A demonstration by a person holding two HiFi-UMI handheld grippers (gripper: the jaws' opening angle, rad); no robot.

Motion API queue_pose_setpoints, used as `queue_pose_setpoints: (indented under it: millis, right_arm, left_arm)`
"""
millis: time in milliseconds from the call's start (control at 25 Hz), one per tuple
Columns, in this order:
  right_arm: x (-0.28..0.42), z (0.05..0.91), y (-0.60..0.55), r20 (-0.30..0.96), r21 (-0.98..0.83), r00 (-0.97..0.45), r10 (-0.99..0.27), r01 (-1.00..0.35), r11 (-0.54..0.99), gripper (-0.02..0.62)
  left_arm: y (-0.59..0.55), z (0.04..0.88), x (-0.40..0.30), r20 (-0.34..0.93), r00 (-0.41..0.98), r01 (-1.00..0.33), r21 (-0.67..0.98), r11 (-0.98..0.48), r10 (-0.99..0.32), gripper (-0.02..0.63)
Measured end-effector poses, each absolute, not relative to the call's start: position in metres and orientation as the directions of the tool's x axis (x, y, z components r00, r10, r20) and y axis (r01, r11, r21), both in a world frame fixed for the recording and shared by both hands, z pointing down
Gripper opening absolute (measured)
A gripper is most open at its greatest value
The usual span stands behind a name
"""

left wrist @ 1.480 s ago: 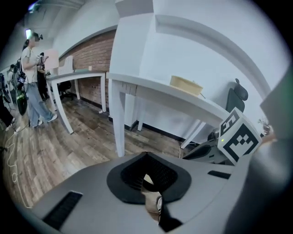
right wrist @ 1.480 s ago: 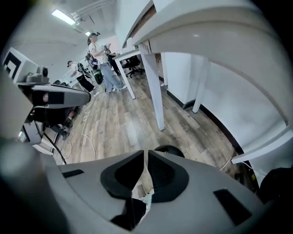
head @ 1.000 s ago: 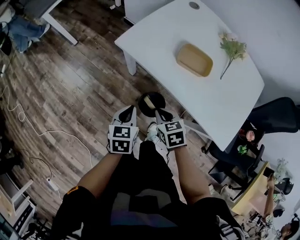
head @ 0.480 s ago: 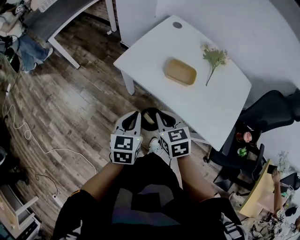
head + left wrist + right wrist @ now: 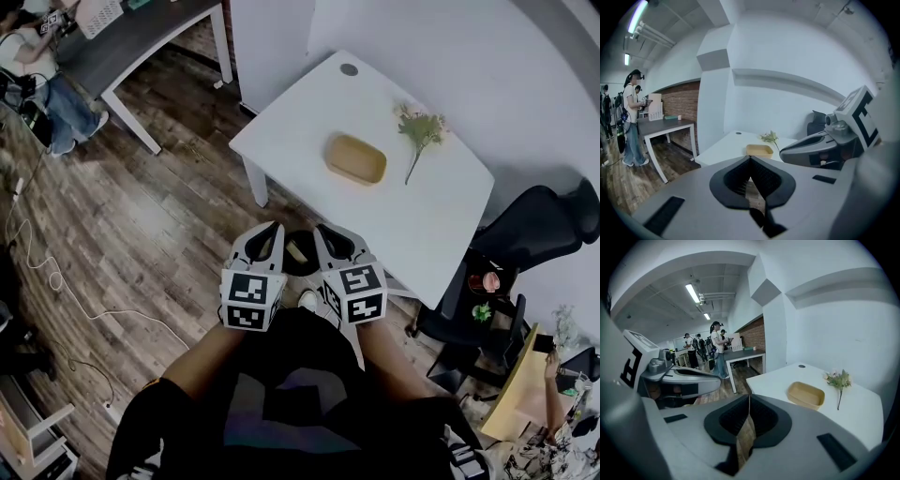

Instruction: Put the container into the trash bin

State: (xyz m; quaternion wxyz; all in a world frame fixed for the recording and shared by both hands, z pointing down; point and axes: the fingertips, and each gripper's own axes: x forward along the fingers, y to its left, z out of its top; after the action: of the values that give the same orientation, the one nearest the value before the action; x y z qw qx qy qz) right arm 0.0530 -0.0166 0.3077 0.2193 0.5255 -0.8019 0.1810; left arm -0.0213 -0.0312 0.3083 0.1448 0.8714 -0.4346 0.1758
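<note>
A tan oval container (image 5: 355, 158) lies empty on the white table (image 5: 300, 108); it also shows in the left gripper view (image 5: 759, 150) and the right gripper view (image 5: 806, 395). A round black trash bin (image 5: 298, 255) stands on the wood floor by the table's near edge, partly hidden between my two grippers. My left gripper (image 5: 266, 236) and right gripper (image 5: 330, 238) are held side by side above the bin, short of the table. Both are shut with nothing in them, the jaws meeting in each gripper view.
A flower sprig (image 5: 417, 131) lies on the table right of the container. A black office chair (image 5: 544, 225) stands at the right, a grey desk (image 5: 141, 37) at the upper left. Cables (image 5: 47, 272) trail over the floor. People stand by the desk (image 5: 630, 117).
The head view has shifted: table and container slid left and down in the picture, and the bin now sits between the grippers. Both grippers stayed shut and close together.
</note>
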Motion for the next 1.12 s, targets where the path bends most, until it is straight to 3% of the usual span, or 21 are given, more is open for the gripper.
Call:
queue_pose_setpoints:
  millis: [680,1120]
  right_arm:
    - [0.098,0.316,-0.016,0.568,0.0,-0.356,-0.742,-0.901,0.433,0.026]
    - [0.153,0.334,-0.028,0.604,0.077,-0.347,-0.717,-0.87,0.486,0.071]
  left_arm:
    - [-0.029,0.308,0.019,0.448,0.54,-0.82,0.089,-0.565,-0.713,0.008]
    - [-0.022,0.315,0.071,0.474,0.497,-0.843,0.067,-0.534,-0.726,0.008]
